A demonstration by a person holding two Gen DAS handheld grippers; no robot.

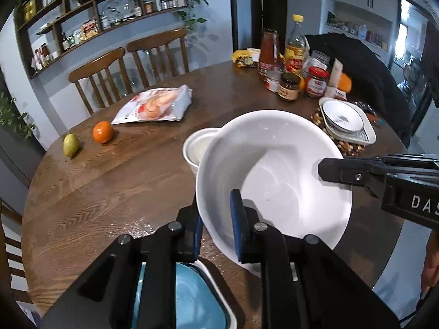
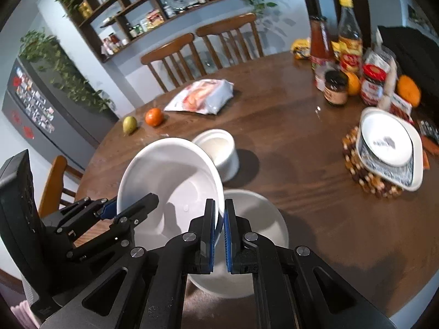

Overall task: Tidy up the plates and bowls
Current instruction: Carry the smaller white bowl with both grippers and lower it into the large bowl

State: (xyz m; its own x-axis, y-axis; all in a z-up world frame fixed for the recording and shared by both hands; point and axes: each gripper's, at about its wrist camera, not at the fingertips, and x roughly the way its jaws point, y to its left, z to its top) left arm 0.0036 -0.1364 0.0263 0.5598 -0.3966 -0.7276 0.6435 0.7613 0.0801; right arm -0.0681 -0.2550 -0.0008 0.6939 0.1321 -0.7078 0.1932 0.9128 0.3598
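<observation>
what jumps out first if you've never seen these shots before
A big white bowl tilted in mid-air above the round wooden table, its rim pinched by both the left claw and the right claw. Beyond it on the table sits a smaller white bowl, with a lone orange toward the left edge.

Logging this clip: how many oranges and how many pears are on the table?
Oranges: 3
Pears: 1
Total: 4
</observation>
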